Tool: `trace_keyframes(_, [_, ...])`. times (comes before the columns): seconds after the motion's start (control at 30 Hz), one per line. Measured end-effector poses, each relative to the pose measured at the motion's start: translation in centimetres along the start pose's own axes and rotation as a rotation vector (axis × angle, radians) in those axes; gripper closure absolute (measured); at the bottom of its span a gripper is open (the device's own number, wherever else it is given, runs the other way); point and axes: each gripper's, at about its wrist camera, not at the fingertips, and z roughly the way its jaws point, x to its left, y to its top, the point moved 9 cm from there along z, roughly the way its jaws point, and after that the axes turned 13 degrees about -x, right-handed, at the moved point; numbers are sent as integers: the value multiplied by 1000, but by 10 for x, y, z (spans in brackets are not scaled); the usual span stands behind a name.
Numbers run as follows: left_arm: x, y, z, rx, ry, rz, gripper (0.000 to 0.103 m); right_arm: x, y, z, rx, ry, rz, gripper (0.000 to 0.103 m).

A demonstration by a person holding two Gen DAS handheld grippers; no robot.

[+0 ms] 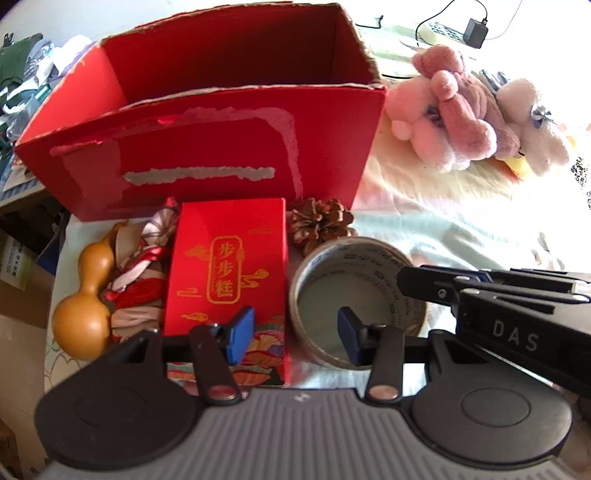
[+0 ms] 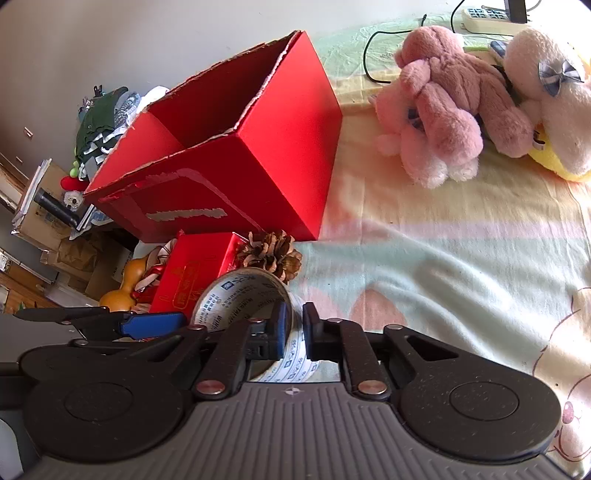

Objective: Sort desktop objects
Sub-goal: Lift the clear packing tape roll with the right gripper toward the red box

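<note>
A grey tape roll (image 1: 354, 251) (image 2: 236, 295) lies on the pastel bedspread, right of a small red gift box (image 1: 229, 266) (image 2: 192, 269). My right gripper (image 2: 295, 332) (image 1: 410, 284) is shut on the tape roll's wall, one finger inside the ring and one outside. My left gripper (image 1: 295, 336) is open, its left pad over the small red box and its right pad inside the ring. Around them lie a gourd (image 1: 85, 295) (image 2: 125, 288), a bundle of cloth and ribbon (image 1: 140, 273) and a pine cone (image 1: 319, 223) (image 2: 271, 253). Behind stands a big open red box (image 1: 221, 147) (image 2: 258, 177).
Pink and cream plush toys (image 1: 461, 114) (image 2: 454, 103) lie at the back right, with a power strip (image 2: 487, 16), an adapter (image 1: 476, 31) and cables beyond. The surface's left edge runs beside the gourd, with cardboard boxes and clutter (image 2: 74, 206) below.
</note>
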Motion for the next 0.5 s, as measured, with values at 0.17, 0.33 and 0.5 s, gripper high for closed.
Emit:
trace_keyframes(0.17, [-8, 0, 0, 3, -23, 10, 57, -6, 1, -3, -11, 0, 8, 94])
trace_keyframes(0.33, [-24, 2, -1, -9, -71, 28, 57, -16, 4, -11, -37, -23, 14, 94])
trace_keyframes(0.5, [-45, -5, 5, 36, -170, 16, 57, -27, 5, -22, -65, -51, 22, 94])
